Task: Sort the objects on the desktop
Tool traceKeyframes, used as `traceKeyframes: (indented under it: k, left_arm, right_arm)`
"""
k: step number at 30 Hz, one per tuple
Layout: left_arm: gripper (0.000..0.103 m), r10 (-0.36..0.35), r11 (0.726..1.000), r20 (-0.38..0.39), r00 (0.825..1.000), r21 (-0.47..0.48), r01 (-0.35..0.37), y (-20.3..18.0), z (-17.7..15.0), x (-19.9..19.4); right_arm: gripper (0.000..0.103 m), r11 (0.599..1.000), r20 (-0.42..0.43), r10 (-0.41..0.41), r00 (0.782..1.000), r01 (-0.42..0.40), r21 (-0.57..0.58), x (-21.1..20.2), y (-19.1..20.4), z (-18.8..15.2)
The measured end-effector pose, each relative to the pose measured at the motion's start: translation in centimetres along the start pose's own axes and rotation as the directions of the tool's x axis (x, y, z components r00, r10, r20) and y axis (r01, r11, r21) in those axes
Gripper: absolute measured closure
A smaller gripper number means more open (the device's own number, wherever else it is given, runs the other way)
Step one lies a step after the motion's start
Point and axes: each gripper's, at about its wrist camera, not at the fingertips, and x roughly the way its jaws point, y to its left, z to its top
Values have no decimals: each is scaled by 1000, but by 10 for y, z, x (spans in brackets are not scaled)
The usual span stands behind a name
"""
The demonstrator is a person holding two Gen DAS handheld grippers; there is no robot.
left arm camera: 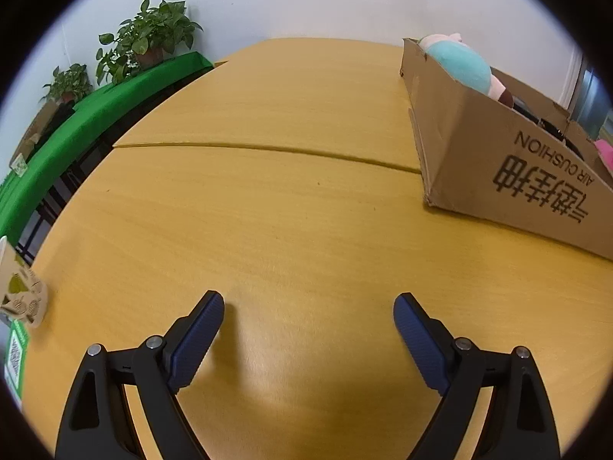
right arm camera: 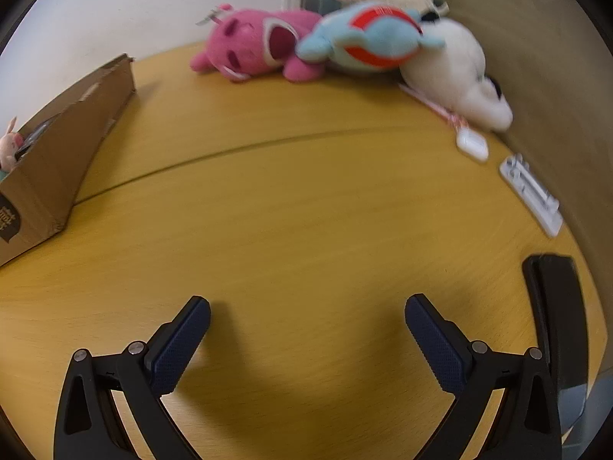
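Hovering: left gripper & right gripper jaws wide apart, holding nothing; wood table; cardboard box at 2 o'clock; plush toys at 12.

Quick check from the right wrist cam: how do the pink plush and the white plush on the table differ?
The pink plush lies at the far side of the table, out in the open; the white plush lies further right, against the tan wall. The pink one looks smaller, the white one longer and bulkier. The blue plush rests against both. Both lie flat on the table, outside the cardboard box, untouched by the open right gripper.
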Motion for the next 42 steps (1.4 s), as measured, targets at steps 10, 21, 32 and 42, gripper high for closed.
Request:
traceKeyframes:
  k: [10,21,32,42]
  left_arm:
    - [0,-23,1000,-14,1000,14,23,10,37,28]
    - [0,-25,1000,-12,1000,13,26,11,43,35]
    - [0,-27,1000,-7,1000,11,27,10,40,38]
    - [0,-27,1000,-6,1000,10,27,9,40,40]
  right_arm:
    - [0,1000,18,7,1000,-7,12,12,-12,18]
    - [0,999,9,-8,1000,7,35,21,-8,42]
    - [0,999,10,-9,1000,8,39,21,-6,41]
    - [0,999,10,-10,1000,9,41,21,-6,41]
